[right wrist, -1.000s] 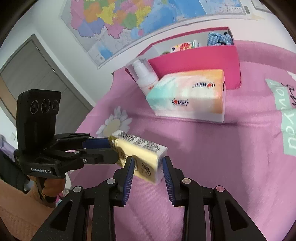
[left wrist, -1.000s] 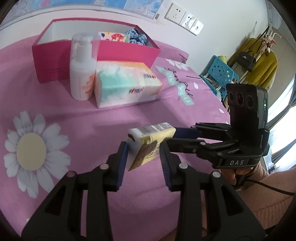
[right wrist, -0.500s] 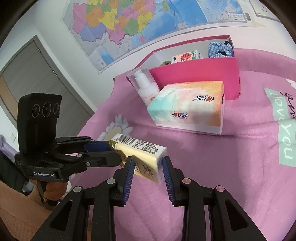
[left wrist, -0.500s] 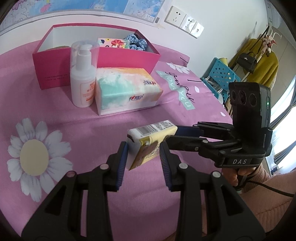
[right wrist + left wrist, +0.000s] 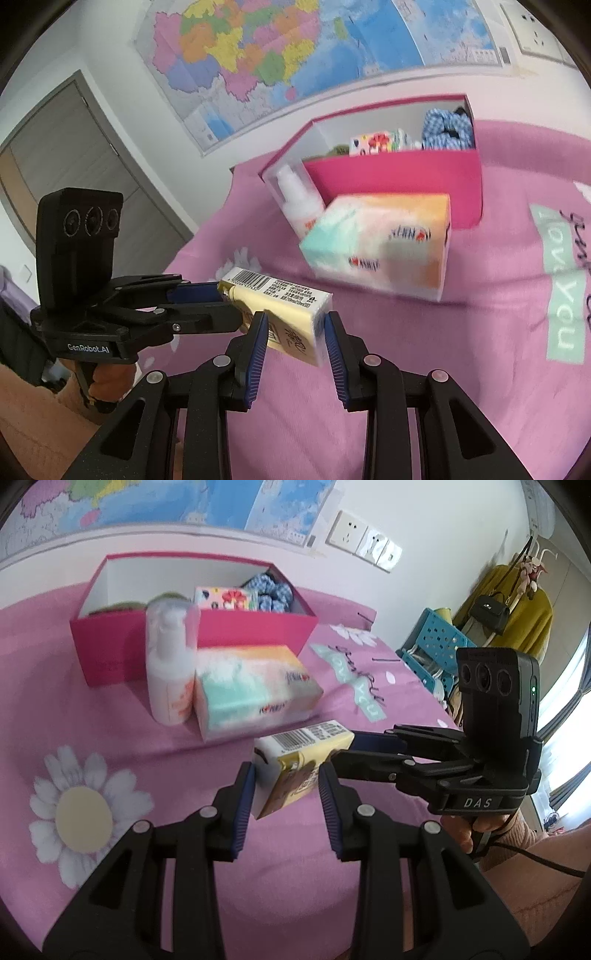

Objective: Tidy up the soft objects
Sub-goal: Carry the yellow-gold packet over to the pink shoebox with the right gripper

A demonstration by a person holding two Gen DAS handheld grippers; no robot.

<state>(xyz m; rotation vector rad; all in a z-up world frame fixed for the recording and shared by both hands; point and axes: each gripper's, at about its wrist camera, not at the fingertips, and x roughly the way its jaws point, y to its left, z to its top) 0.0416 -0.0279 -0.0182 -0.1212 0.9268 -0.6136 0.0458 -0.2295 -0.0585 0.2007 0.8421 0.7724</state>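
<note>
Both the left hand-held gripper point(image 5: 286, 771) and the right hand-held gripper point(image 5: 293, 321) still pinch the yellow tissue pack point(image 5: 299, 760) between them above the pink bedspread point(image 5: 110, 738), and the pink box point(image 5: 199, 635) looks nearer than a second ago. Only the right view shows the grey door point(image 5: 74, 155); only the left shows the blue crate point(image 5: 432, 646). In the box lie a floral pack point(image 5: 225, 598) and a blue scrunchie point(image 5: 273, 592).

The tissue pack point(image 5: 255, 698) and bottle point(image 5: 168, 672) block the box's point(image 5: 207, 642) front; above stays open.
</note>
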